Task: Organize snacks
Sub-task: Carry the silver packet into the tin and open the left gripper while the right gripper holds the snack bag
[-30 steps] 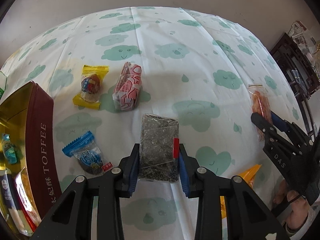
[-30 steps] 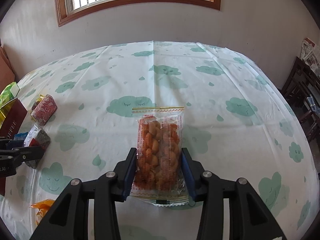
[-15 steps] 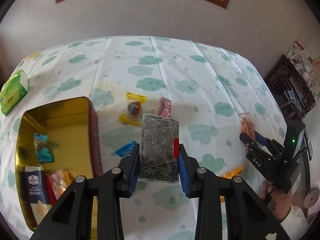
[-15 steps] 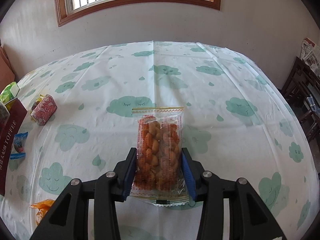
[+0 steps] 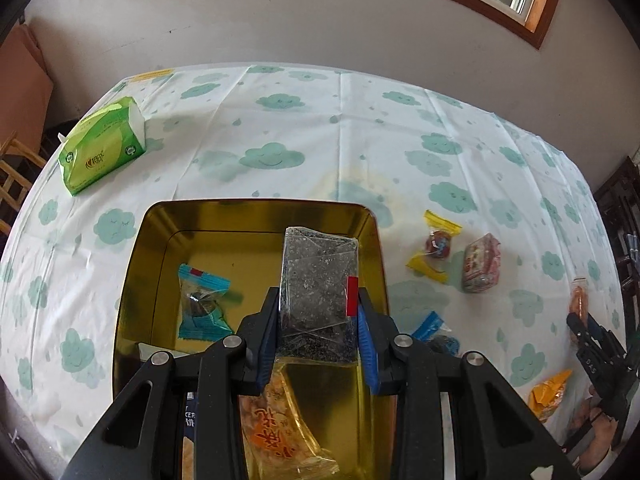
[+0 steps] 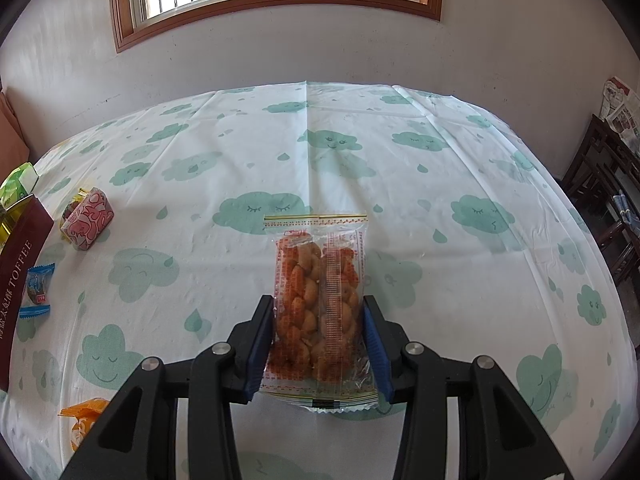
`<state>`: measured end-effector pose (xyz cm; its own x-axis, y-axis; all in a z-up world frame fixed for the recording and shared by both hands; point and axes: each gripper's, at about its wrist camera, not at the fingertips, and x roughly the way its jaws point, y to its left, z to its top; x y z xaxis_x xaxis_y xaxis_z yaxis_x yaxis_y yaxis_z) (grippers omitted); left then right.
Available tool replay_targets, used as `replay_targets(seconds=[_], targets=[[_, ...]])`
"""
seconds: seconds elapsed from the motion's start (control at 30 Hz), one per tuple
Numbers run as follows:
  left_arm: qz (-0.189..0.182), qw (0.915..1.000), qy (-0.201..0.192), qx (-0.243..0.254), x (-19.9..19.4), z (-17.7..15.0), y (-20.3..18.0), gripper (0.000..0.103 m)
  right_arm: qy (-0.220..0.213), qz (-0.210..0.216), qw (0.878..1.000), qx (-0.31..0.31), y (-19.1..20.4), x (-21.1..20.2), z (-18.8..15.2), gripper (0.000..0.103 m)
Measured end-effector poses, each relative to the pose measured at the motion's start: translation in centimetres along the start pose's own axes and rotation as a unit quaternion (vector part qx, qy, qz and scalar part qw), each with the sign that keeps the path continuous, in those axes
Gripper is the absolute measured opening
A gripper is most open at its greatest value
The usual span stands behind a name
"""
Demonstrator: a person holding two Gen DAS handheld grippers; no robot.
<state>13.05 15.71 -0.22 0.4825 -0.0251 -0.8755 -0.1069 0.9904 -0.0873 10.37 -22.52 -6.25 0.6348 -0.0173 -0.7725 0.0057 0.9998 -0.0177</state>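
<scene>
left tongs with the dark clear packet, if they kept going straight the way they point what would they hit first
Probably the bare gold floor of the open rectangular tin, beyond the dark speckled packet that the left tongs grip; depth is unclear.

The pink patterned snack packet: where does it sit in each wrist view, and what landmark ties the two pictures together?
Left wrist view: the pink patterned snack packet lies on the tablecloth at right of centre, right of the gold tin, beside a yellow-wrapped candy.
Right wrist view: at the far left edge, just beyond the tin's maroon TOFFEE side.
Shared landmark: the tin.
</scene>
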Motion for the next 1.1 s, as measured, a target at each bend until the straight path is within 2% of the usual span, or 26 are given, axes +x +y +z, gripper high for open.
replay_targets(seconds=[0.43, 0.77, 1.1], targets=[[0.027, 0.9988, 0.037, -0.015, 3.9, -0.7, 2.0, 0.031, 0.000, 0.000, 1.000, 0.000, 0.0, 0.0, 0.0, 0.045], [0.035, 0.9978, 0.056, -0.010, 4.7, -1.5, 2.4, 0.031, 0.000, -0.001, 1.000, 0.000, 0.0, 0.0, 0.0, 0.045], [0.038, 0.9976, 0.059, -0.004, 4.9, -1.7, 2.7, 0.033, 0.000, -0.001, 1.000, 0.000, 0.1, 0.0, 0.0, 0.045]])
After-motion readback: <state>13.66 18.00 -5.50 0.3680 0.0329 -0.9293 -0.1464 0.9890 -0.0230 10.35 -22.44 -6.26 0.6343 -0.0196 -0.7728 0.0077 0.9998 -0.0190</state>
